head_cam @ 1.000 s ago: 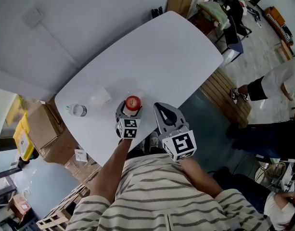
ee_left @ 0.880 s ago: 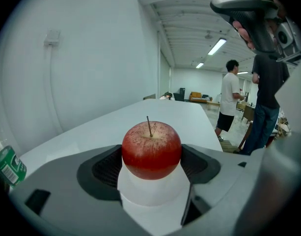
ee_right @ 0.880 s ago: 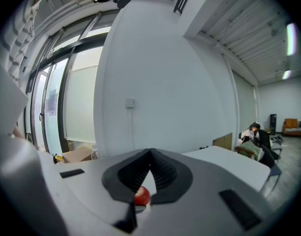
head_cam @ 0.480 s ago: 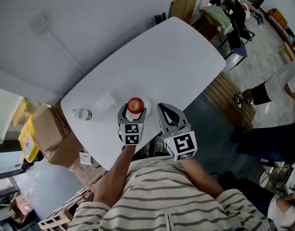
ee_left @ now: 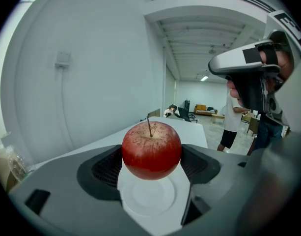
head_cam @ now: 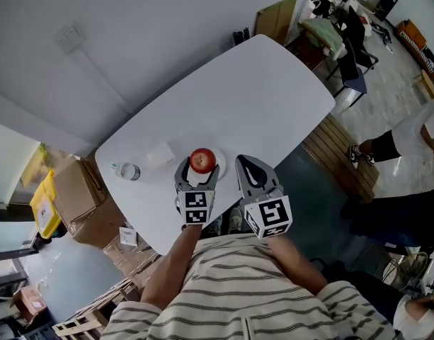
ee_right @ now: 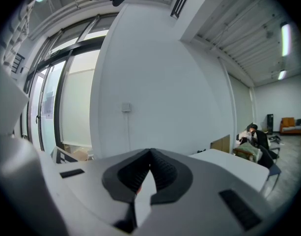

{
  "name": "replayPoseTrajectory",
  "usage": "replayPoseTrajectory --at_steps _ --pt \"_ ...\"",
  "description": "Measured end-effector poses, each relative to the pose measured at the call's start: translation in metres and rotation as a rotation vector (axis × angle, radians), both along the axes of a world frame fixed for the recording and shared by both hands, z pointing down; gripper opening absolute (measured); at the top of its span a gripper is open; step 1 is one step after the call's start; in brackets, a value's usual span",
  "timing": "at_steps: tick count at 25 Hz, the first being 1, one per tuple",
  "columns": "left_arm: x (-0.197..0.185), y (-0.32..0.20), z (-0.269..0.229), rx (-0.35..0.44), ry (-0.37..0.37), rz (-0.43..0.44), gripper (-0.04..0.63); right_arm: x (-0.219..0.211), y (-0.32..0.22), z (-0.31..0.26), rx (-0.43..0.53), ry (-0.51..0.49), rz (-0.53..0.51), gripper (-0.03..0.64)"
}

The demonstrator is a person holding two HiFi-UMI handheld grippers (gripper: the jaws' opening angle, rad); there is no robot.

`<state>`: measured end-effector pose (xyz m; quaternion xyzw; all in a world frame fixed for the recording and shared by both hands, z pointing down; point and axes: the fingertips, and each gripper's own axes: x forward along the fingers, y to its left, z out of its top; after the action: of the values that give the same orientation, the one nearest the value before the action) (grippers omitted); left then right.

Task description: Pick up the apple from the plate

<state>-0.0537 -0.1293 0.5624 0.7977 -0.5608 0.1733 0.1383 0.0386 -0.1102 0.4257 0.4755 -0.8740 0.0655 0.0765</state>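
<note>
A red apple (head_cam: pixel 202 160) with a thin stem sits between the jaws of my left gripper (head_cam: pixel 200 167), which is shut on it. In the left gripper view the apple (ee_left: pixel 151 150) hangs just above a small white plate (ee_left: pixel 149 196), and both dark pads (ee_left: pixel 107 167) press its sides. The plate (head_cam: pixel 217 164) lies near the front edge of the white table (head_cam: pixel 259 98). My right gripper (head_cam: pixel 250 170) hovers to the right of the plate, shut and holding nothing; its jaws (ee_right: pixel 150 156) meet at the tips.
A clear water bottle (head_cam: pixel 127 171) lies at the table's left end, with a pale translucent item (head_cam: pixel 160 153) beside the plate. Cardboard boxes (head_cam: pixel 75 190) stand on the floor at left. A wooden slatted bench (head_cam: pixel 328 142) and a standing person (head_cam: pixel 408 129) are at right.
The left gripper has stayed shut on the apple, which now shows slightly higher, with more of the plate showing beside it. The right gripper holds its place next to it.
</note>
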Motion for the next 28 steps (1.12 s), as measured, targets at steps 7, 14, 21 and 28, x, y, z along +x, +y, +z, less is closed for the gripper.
replayPoseTrajectory --at_steps 7,14,21,28 --pt "-0.006 0.004 -0.022 0.022 0.014 -0.017 0.373 -0.009 -0.002 -0.002 0.006 -0.004 -0.022 0.013" --pt "-0.008 0.003 -0.047 0.038 0.026 -0.021 0.372 -0.013 -0.006 -0.001 0.014 0.003 -0.027 0.014" --pt "0.000 -0.001 -0.084 0.096 0.038 -0.011 0.373 -0.012 -0.010 -0.006 0.018 0.000 -0.026 0.014" --pt "0.001 -0.006 -0.109 0.132 0.057 -0.010 0.373 -0.012 -0.015 -0.007 0.020 -0.003 -0.027 0.014"
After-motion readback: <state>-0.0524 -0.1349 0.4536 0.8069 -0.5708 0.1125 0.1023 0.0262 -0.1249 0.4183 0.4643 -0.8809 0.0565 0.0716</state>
